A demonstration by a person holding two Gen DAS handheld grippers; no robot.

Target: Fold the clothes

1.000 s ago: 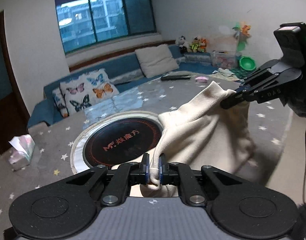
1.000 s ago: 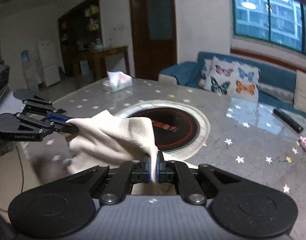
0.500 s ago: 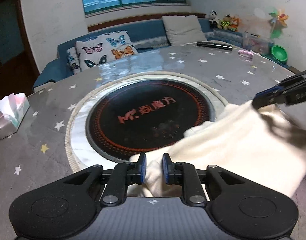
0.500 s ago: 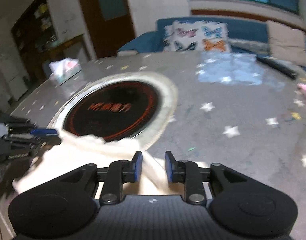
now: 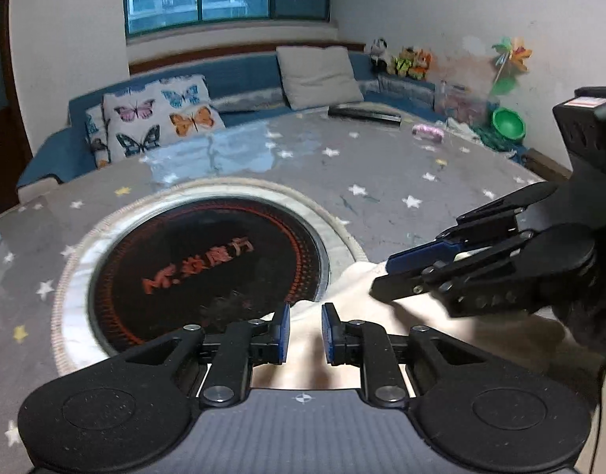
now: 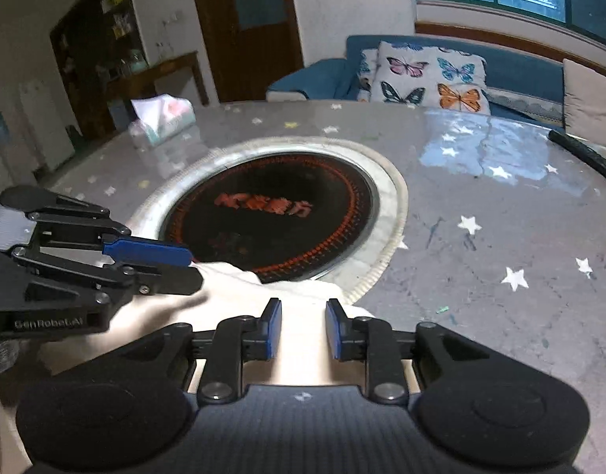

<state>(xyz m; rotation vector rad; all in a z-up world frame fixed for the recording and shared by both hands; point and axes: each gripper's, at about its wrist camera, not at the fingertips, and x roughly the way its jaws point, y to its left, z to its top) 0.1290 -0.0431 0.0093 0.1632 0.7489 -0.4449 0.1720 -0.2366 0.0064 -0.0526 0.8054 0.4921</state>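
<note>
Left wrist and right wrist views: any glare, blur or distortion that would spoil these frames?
Left wrist view: window glare on the table, fisheye bending, burner lettering slightly smeared. Right wrist view: similar glare patch, tissue pack soft, cloth washed out between the open claw's fingers.

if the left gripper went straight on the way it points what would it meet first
Probably the cream garment lying between and just ahead of the left gripper; past its edge comes the black round hotplate. Depth is uncertain.
</note>
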